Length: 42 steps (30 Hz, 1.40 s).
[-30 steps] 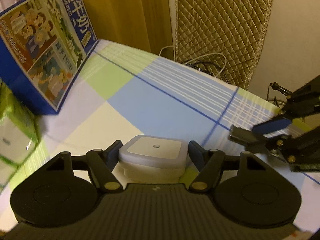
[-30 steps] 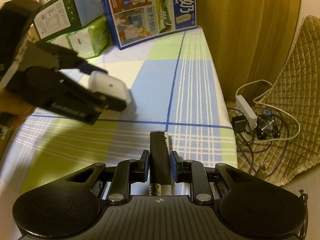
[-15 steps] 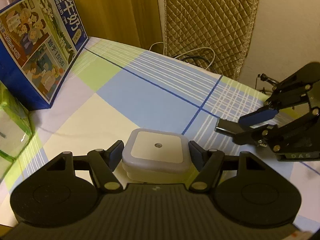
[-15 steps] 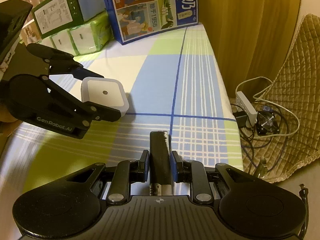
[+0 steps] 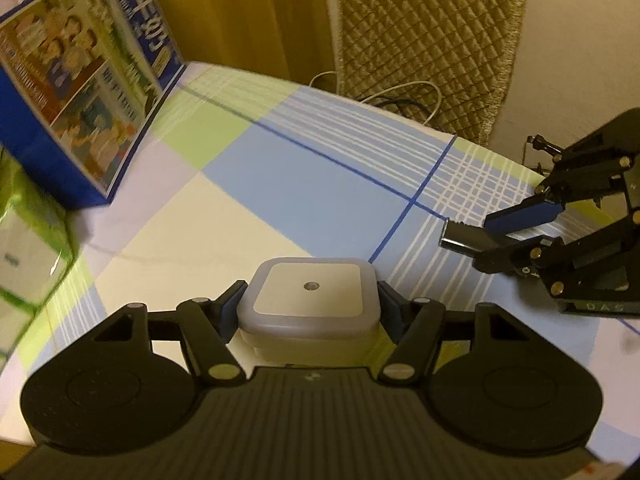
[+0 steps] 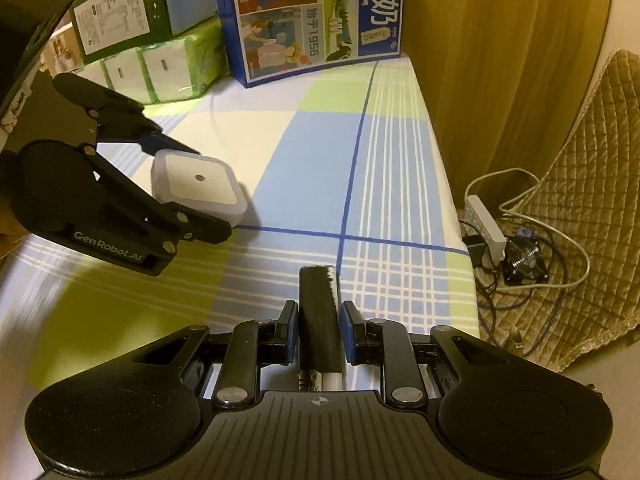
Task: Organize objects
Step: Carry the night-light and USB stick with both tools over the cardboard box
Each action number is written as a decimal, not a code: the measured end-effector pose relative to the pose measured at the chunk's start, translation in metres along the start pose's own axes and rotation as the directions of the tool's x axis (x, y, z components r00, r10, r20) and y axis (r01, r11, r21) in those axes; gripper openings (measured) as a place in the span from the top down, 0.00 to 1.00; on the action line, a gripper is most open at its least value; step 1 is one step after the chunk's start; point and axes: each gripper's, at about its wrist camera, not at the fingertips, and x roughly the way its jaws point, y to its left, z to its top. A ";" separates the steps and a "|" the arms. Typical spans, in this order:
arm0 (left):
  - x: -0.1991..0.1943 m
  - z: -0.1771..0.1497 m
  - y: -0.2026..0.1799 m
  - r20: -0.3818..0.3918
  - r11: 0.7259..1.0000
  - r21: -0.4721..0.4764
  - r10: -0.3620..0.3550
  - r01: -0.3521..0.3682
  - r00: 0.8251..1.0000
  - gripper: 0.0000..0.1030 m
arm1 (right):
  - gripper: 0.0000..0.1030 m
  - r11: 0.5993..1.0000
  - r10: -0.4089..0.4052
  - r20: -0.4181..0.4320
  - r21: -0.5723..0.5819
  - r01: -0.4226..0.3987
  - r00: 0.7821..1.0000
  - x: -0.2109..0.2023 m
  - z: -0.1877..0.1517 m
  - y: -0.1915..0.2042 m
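Since the left gripper [image 5: 310, 310] clamps the light, rigid box [image 5: 308, 300] by its sides, it looks secure; the right gripper [image 6: 319, 334] pinches a slim, smooth stick [image 6: 320, 316] over the table's [image 6: 304, 160] right edge.

Matt translucent plastic night light [image 5: 310, 298], glossy black stick [image 6: 320, 312], woven checked cloth [image 6: 312, 160].

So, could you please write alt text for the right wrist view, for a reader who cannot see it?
The right gripper is shut on a black stick-shaped object above a checked tablecloth, while the left gripper at left holds a white square night light. A blue milk carton box and green tissue packs stand at the far end.
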 end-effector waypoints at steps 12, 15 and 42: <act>-0.051 -0.005 0.010 -0.024 0.969 -0.239 0.056 -0.060 0.998 0.39 | 0.82 0.997 -0.006 -0.007 0.079 0.006 1.000 -0.025 0.005 0.007; -0.074 -0.011 0.008 -0.014 0.956 -0.285 0.071 -0.072 0.997 0.39 | 0.82 0.995 -0.002 0.010 0.099 0.001 1.000 -0.045 0.010 0.012; -0.314 -0.139 -0.065 0.151 0.825 -0.554 0.235 -0.115 0.960 0.39 | 0.82 0.980 0.085 0.143 0.169 -0.109 0.986 -0.210 -0.034 0.125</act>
